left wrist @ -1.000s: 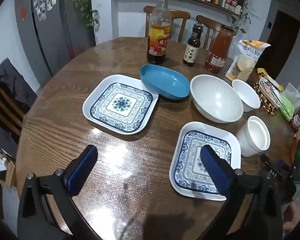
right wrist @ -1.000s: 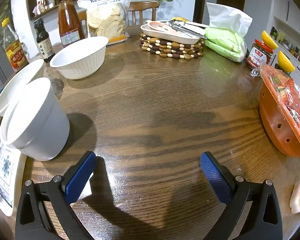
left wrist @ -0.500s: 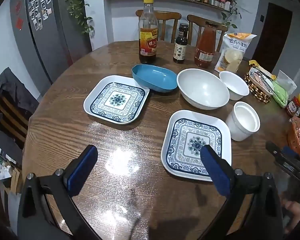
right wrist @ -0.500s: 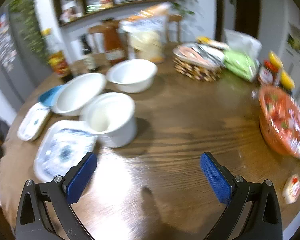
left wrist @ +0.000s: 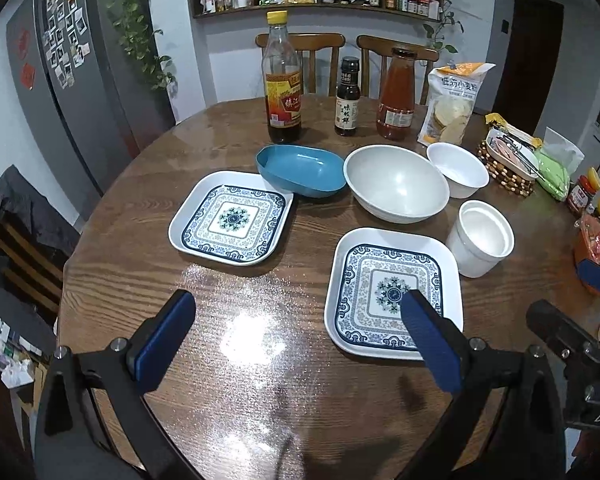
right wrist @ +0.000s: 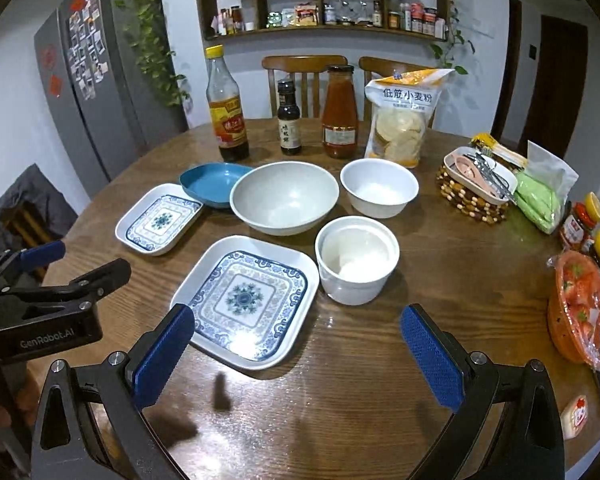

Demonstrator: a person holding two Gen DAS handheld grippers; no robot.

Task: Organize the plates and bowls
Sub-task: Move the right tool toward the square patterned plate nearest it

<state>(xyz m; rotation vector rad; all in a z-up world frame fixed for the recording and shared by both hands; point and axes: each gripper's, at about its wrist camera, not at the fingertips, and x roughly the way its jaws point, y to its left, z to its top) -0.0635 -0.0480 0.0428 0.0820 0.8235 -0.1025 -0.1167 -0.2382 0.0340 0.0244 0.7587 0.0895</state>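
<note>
Two square patterned plates lie flat on the round wooden desk [left wrist: 236, 128]: the near plate [right wrist: 246, 300] just left of the white cup [right wrist: 356, 258], the far plate [right wrist: 158, 218] further left, its back corner under the rim of the blue oval dish [right wrist: 212, 182]. Behind the cup sit the large grey-white bowl [right wrist: 284, 196] and the small white bowl [right wrist: 378, 192].

Both sets of tongs hang above the desk with their blue pads wide apart, holding nothing: the left tongs [left wrist: 296, 344] near the front edge, the right tongs [right wrist: 296, 356] in front of the near plate.

By their look the plates are stiff, light, glossy melamine or glazed ware, likely slippery, so a pinch across a raised rim seems the best hold. Bowls and cup look rigid and thin-walled; gripping over the lip should serve. If ceramic, they could chip when stacked.

Readable writing: the flour bag [right wrist: 404, 120] says 低筋小麦粉; the small dark bottle [right wrist: 289, 120] reads 味极鲜; the vinegar bottle [left wrist: 283, 92] shows 镇江. "GenRobot.AI" is printed on the left tongs' body in the right view.
</note>
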